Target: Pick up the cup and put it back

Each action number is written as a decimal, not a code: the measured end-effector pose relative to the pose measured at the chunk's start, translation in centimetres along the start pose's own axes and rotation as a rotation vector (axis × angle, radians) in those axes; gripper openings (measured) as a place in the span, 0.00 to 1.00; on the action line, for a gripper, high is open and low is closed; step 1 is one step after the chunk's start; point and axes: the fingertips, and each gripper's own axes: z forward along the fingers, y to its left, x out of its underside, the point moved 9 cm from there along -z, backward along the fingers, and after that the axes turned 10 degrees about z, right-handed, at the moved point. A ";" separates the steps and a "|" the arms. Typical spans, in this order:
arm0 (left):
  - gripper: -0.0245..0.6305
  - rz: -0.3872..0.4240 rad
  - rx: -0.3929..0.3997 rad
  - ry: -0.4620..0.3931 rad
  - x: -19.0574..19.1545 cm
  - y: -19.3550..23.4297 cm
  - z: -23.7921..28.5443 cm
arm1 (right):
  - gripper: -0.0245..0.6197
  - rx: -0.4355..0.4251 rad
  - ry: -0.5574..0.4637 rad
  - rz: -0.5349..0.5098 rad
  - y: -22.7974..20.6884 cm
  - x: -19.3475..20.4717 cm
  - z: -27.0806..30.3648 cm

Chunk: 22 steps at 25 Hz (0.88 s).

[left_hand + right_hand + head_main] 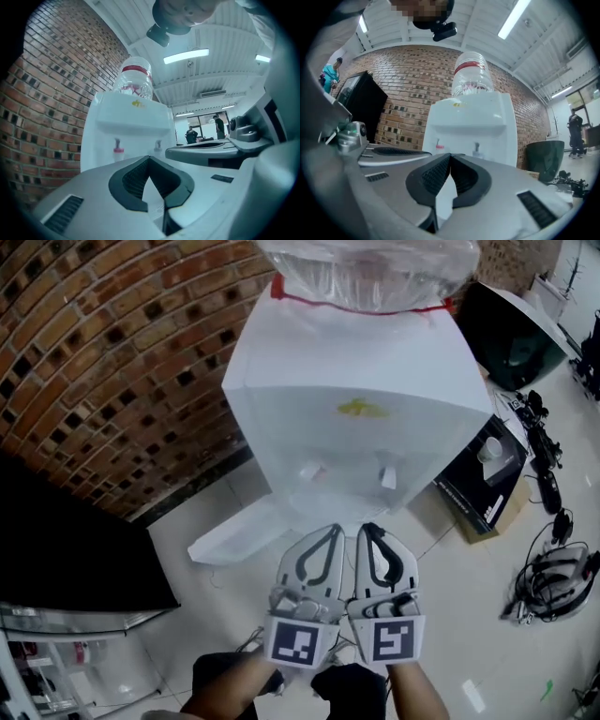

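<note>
The left claw [335,527] and right claw [367,527] are both closed and empty, side by side before the water dispenser [356,418]. I can't make out the cup. Find it first, then open one claw wide and approach level.

A white dispenser [356,427] stands against the brick wall [112,362], with a clear bottle [366,273] on top. To its right are a dark bin [511,334], a black box [483,474] and tangled cables [553,577] on the floor.
</note>
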 end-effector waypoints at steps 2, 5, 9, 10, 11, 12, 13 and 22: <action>0.04 -0.001 0.002 -0.001 3.3 -0.4 -0.8 | 0.05 -0.018 0.004 -0.016 -0.1 3.5 0.5; 0.04 0.004 0.001 0.006 8.4 -1.0 -1.9 | 0.05 -0.029 0.003 -0.006 -0.4 8.5 1.4; 0.04 -0.012 -0.007 0.012 14.4 -1.7 -2.8 | 0.10 -0.039 0.011 0.054 -1.0 14.8 2.4; 0.04 -0.014 -0.007 0.018 15.7 -1.9 -3.1 | 0.11 -0.044 0.019 0.065 -1.1 16.3 2.6; 0.04 -0.011 -0.007 0.023 17.1 -2.0 -3.3 | 0.11 -0.048 0.022 0.068 -1.2 17.7 2.9; 0.04 -0.004 -0.006 0.024 18.3 -2.1 -3.4 | 0.11 -0.049 0.024 0.065 -1.3 19.1 3.1; 0.04 0.001 -0.008 0.023 19.6 -2.1 -3.5 | 0.11 -0.049 0.025 0.060 -1.4 20.3 3.5; 0.04 0.018 -0.028 0.043 28.4 -2.3 -4.1 | 0.11 -0.075 0.011 0.034 -2.0 28.5 6.1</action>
